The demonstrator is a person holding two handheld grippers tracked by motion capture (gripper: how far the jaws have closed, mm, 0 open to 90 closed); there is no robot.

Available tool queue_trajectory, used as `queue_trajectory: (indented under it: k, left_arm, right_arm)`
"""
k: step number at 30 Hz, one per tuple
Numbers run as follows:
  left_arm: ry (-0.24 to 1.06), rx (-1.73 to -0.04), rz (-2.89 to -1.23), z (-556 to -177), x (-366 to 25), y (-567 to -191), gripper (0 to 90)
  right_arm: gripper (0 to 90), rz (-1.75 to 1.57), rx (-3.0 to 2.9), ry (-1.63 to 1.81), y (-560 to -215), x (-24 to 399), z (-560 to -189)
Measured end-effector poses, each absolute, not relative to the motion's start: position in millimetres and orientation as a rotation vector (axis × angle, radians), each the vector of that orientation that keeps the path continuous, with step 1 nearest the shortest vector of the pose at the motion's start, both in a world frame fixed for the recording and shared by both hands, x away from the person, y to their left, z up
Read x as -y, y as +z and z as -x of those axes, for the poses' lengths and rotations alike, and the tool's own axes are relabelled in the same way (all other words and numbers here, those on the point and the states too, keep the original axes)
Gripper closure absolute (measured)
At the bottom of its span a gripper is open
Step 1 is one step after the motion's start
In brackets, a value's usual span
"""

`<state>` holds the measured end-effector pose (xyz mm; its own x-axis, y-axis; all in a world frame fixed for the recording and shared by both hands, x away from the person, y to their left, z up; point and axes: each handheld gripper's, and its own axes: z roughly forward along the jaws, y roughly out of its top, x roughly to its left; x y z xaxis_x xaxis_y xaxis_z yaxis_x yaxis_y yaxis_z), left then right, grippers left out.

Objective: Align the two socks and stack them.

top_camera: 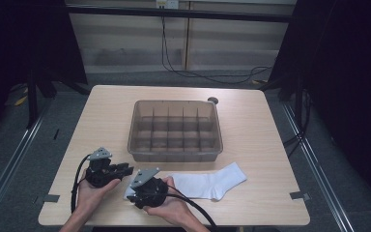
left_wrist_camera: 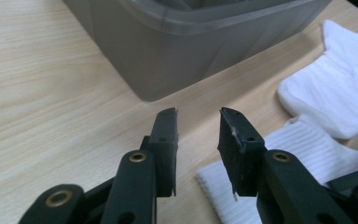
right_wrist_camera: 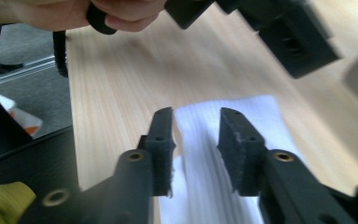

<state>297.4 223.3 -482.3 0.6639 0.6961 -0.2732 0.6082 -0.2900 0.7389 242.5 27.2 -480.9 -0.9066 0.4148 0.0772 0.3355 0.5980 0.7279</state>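
White sock [top_camera: 207,183] lies flat on the light wood-grain table [top_camera: 251,125], near the front edge, just in front of the divided bin [top_camera: 175,129]. Sock is ribbed knit at the cuff, smoother at the foot; toe points right, cuff end sits under the right gripper [top_camera: 134,195].

Bin: translucent grey plastic, rectangular, rounded corners, inner grid of small compartments. Small dark round thing [top_camera: 213,100] on the table at the bin's back right corner, can't tell what it is.

Left gripper [top_camera: 128,169]: jaws apart, nothing between them. Left gripper view shows its flat black pads [left_wrist_camera: 165,135] hovering over bare wood, aimed at the bin's near corner, sock cuff just off to the right.

Right gripper: jaws apart, straddling the ribbed cuff; pads [right_wrist_camera: 235,140] not pressing on the fabric as far as I can see. Right gripper view also shows the cuff's straight edge and the other gripper blurred at top, with fingers wrapped around it.

High view gives the layout: both hands at the front left, grippers just beside each other. Open tabletop left of the bin and to the right of the sock; back edge clear of the bin. Floor rails run along both sides of the table
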Motion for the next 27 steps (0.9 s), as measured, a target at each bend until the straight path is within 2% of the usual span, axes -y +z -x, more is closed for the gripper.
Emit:
queue_trajectory:
  k: [1, 5, 8, 12, 14, 20, 27]
  left_arm:
    - [0.122, -1.016, -1.991, -298, -224, -483, 67.0]
    - [0.127, -1.007, -1.995, -298, -226, -482, 67.0]
    - [0.124, -1.010, -1.989, -298, -226, -482, 66.9]
    - [0.129, -1.004, -1.983, -297, -226, -482, 66.9]
    - [0.140, -0.995, -1.992, -297, -226, -482, 66.8]
    - [0.153, -1.018, -1.967, -298, -231, -480, 66.7]
    - [0.163, -1.040, -1.936, -298, -237, -478, 65.5]
  right_arm:
    - [58.3, -0.652, -2.717, 1.197, -483, -30, -244]
    - [56.3, -0.638, -2.731, 1.146, -491, -37, -247]
    - [63.5, -0.617, -2.721, 1.101, -495, -40, -246]
    - [79.2, -0.612, -2.706, 1.071, -495, -42, -245]
    - [83.7, -0.635, -2.698, 1.096, -494, -40, -246]
    - [85.9, -0.658, -2.659, 1.185, -483, -32, -245]
    - [86.0, -0.690, -2.562, 1.309, -451, -10, -243]
